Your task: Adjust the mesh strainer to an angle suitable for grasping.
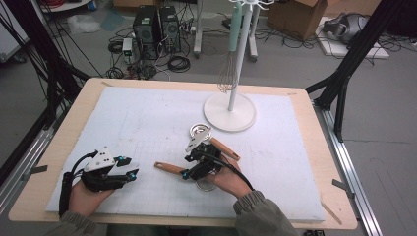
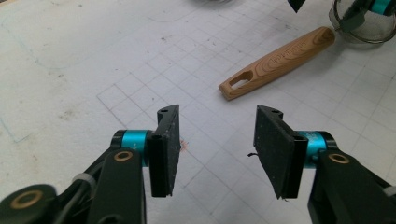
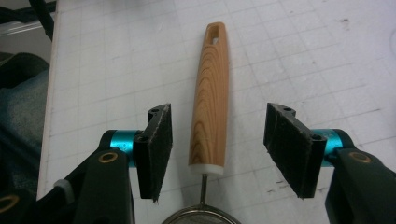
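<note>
Two grippers work over a wooden table (image 1: 59,147) covered by a white gridded mat (image 1: 147,123). At the far side of the mat stands a white rack (image 1: 230,112) with a whisk (image 1: 227,73) hanging from it. The left gripper (image 1: 129,167) rests near the mat's front left, its jaws wide apart over bare grid with nothing between them. The right gripper (image 1: 185,167) hovers low near the middle, jaws also spread wide on either side of a strainer's wooden handle (image 3: 210,98), not touching it. That handle lies flat on the mat, its slotted end pointing toward the left gripper, its mesh bowl (image 2: 366,28) under the right hand. A second wooden-handled utensil (image 1: 223,148) lies just beyond.
</note>
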Available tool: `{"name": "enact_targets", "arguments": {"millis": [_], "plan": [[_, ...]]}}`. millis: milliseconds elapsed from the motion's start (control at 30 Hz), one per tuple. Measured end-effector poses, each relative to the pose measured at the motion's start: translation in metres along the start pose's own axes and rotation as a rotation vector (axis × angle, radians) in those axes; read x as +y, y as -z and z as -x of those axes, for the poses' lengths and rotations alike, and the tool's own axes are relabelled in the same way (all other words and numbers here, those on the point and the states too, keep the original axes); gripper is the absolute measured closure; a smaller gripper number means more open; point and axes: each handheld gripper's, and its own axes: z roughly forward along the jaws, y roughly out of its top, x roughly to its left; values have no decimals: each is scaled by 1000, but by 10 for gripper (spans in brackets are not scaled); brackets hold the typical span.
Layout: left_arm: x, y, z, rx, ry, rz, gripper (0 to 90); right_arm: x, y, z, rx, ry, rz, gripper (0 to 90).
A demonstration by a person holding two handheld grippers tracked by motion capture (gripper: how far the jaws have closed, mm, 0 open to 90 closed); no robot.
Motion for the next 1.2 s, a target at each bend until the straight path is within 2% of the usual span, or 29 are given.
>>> {"name": "enact_targets", "arguments": {"millis": [133,267,533,767,967,1200], "plan": [[-2,1,-1,8,7,2,408,0,-4,-2,2,6,-20,386],[-2,2,-2,9,10,5,373,0,-5,-3,-1,17,-22,388],[-3,6,-5,15,9,18,352,0,-5,-2,3,14,-10,388],[-6,8,-11,21,29,25,337,2,-6,-4,12,26,-1,405],[-7,11,-12,34,32,29,337,4,-12,-6,29,33,-22,423],[-6,13,-13,37,36,43,337,6,-18,-7,24,56,-55,448]]}}
